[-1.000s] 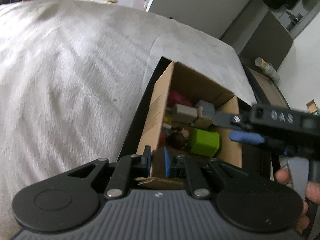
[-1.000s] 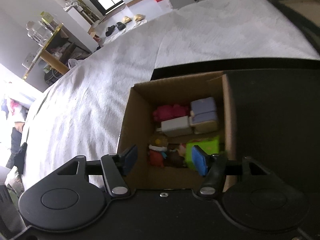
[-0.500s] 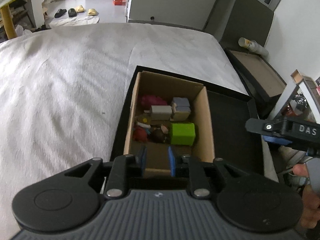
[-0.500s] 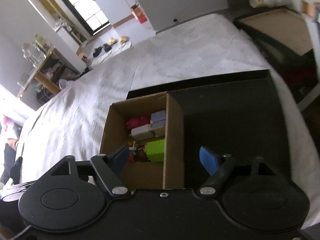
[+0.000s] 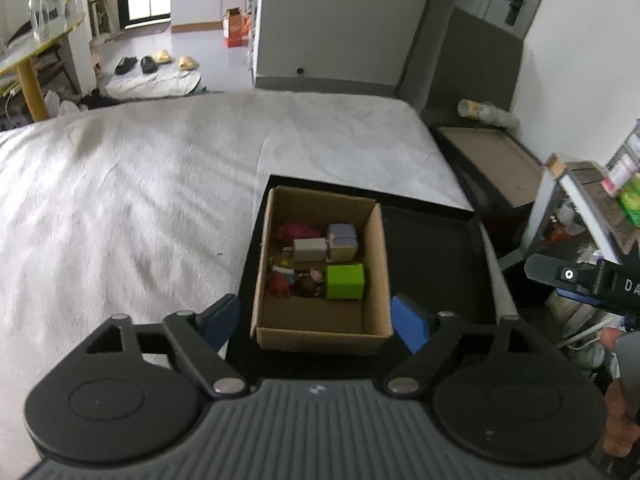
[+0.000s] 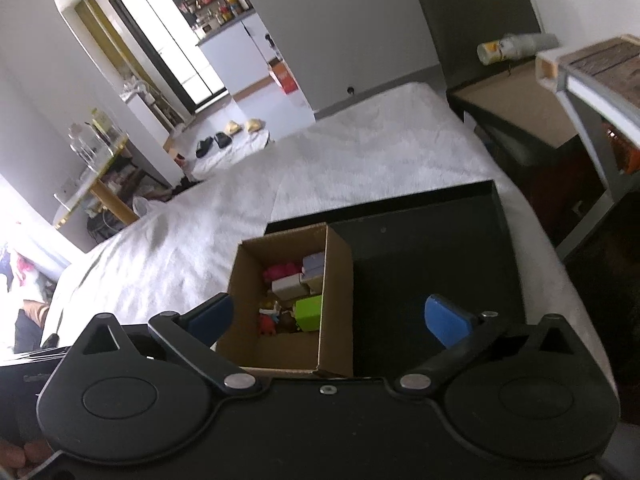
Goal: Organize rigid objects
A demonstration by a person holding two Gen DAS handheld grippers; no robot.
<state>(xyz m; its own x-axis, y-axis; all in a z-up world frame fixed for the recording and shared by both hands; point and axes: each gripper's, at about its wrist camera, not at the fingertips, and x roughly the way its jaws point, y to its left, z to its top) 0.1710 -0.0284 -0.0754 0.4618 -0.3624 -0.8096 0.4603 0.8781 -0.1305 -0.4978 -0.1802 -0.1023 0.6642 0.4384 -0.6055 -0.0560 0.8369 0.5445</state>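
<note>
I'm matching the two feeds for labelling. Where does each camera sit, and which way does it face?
Left wrist: on the left gripper, above and before the cardboard box, looking down the bed; right gripper at right edge.
Right wrist: on the right gripper, tilted, facing the box's right wall and black tray.
Shared: box, green block, bed.

My left gripper (image 5: 316, 322) has let go of the cardboard box (image 5: 320, 330) flap, spread wide and pulled back; the box now sits smaller, mid-frame. My right gripper (image 6: 328, 318) has also withdrawn and opened wider.
</note>
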